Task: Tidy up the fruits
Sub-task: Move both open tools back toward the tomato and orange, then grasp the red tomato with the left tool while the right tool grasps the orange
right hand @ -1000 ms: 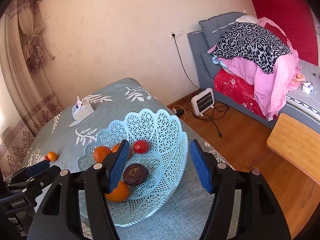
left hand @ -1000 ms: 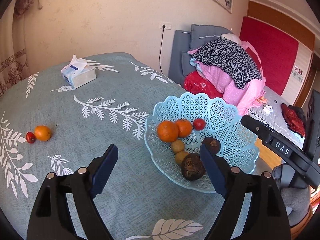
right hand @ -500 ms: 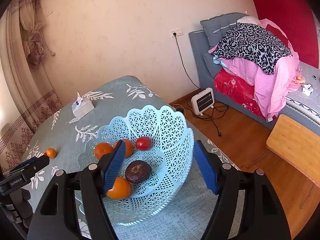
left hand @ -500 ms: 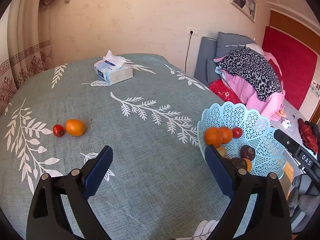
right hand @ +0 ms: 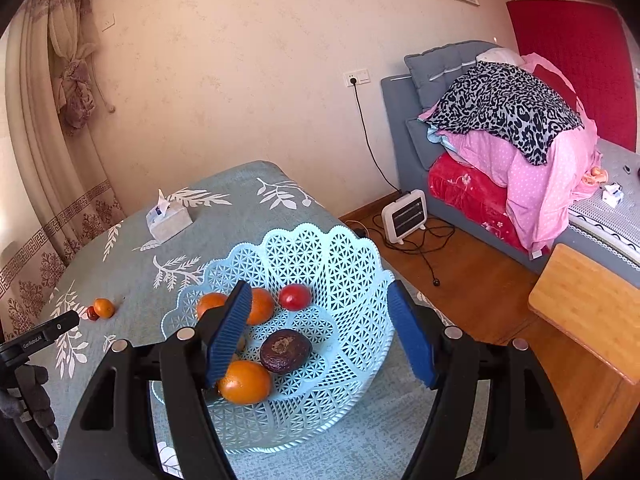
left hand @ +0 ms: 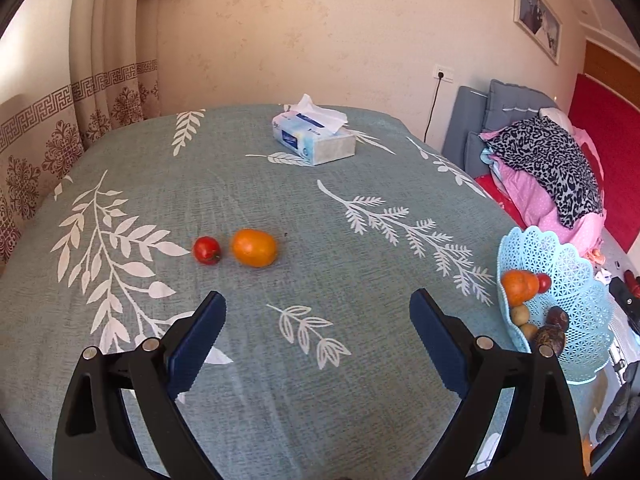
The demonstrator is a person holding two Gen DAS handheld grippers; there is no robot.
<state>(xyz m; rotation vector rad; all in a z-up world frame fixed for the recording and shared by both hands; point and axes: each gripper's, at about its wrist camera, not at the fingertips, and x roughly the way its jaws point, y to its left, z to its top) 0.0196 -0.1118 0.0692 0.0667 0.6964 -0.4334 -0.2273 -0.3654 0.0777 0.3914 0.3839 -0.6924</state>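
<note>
An orange (left hand: pixel 254 247) and a small red tomato (left hand: pixel 207 250) lie side by side on the grey-green tablecloth, ahead of my left gripper (left hand: pixel 318 320), which is open and empty above the cloth. The same pair shows far left in the right wrist view, orange (right hand: pixel 104 307). A light blue lattice basket (right hand: pixel 344 264) holds several oranges, a red tomato (right hand: pixel 295 297) and a dark brown fruit (right hand: pixel 285 351). It also shows at the right edge of the left wrist view (left hand: pixel 576 272). My right gripper (right hand: pixel 320 328) is open and empty just above the basket.
A tissue box (left hand: pixel 314 136) stands at the far side of the table. The table's right edge drops to a wooden floor with a small heater (right hand: pixel 404 216) and cables. A sofa piled with blankets (right hand: pixel 508 120) is beyond.
My left gripper has swung left, away from the basket, and now faces the orange and tomato on the cloth. My right gripper has moved slightly closer over the basket.
</note>
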